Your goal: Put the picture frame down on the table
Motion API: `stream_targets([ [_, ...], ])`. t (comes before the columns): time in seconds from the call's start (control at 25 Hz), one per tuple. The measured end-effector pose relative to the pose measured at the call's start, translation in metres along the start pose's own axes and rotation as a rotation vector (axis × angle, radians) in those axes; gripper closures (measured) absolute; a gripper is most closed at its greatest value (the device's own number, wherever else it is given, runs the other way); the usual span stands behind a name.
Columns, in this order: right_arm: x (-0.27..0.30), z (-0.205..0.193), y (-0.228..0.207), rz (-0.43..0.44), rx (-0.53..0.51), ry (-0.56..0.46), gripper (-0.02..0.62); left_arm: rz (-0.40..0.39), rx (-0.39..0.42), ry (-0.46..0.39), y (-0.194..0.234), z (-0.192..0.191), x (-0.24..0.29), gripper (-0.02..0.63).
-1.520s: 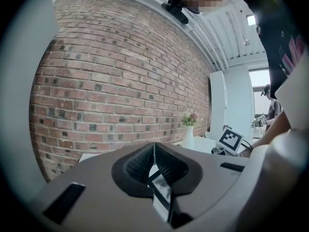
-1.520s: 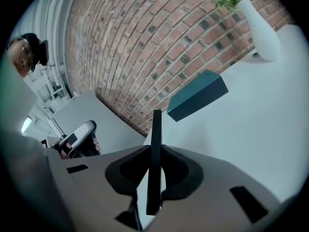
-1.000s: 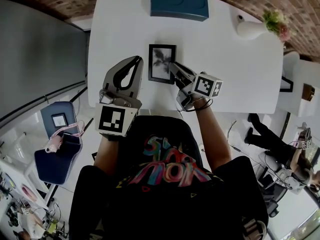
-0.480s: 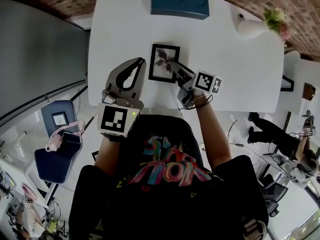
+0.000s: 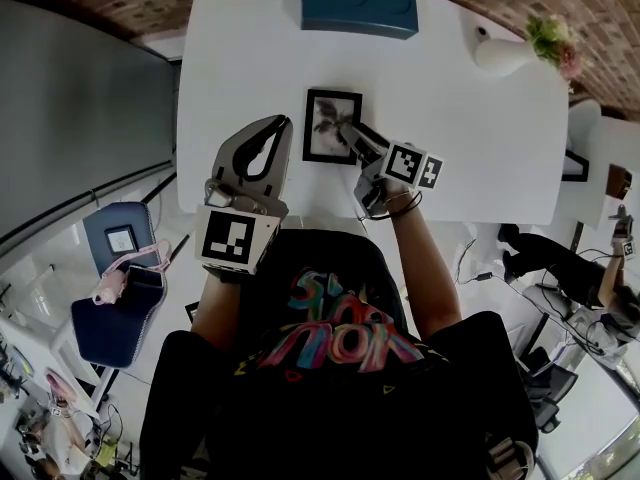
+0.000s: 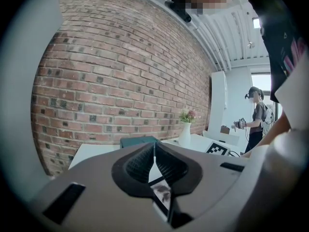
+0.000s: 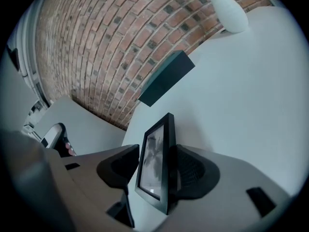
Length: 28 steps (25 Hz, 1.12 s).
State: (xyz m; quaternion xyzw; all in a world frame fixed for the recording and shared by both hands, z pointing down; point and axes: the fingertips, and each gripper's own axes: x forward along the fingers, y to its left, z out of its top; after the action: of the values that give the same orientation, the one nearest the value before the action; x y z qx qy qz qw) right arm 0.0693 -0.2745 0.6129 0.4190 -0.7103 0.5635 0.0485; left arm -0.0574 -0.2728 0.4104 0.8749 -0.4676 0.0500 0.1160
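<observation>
A black picture frame (image 5: 330,123) holding a grey plant print hangs low over the white table (image 5: 240,48), its face turned up toward the head camera. My right gripper (image 5: 347,134) is shut on the frame's right edge. In the right gripper view the picture frame (image 7: 155,163) stands edge-on between the two pads. Whether its far edge touches the table I cannot tell. My left gripper (image 5: 279,123) hovers just left of the frame with its jaws shut and holds nothing. In its own view the left gripper (image 6: 154,153) shows its tips meeting.
A teal box (image 5: 358,3) sits at the table's far edge, and a white vase (image 5: 505,56) with flowers stands at the far right. A blue chair (image 5: 120,288) is left of the table. Another person (image 5: 560,278) stands to the right.
The right gripper has carried the frame slightly right and farther out over the table. The left gripper has stayed nearly still beside it.
</observation>
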Motion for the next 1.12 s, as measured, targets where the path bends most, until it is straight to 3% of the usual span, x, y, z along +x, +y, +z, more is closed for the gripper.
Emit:
stream_targets([
  [0.4,-0.004,0.007,-0.007,-0.072,-0.004,-0.042,0.328,0.009,0.001,-0.001,0.003,0.001,0.0,0.575],
  [0.92,-0.011,0.023,0.01,0.022,0.072,-0.1,0.333,0.005,0.006,-0.011,0.003,0.007,0.002,0.575],
  [1.12,-0.026,0.037,0.036,0.064,0.017,-0.156,0.356,-0.002,0.025,-0.039,-0.002,0.02,-0.005,0.575],
])
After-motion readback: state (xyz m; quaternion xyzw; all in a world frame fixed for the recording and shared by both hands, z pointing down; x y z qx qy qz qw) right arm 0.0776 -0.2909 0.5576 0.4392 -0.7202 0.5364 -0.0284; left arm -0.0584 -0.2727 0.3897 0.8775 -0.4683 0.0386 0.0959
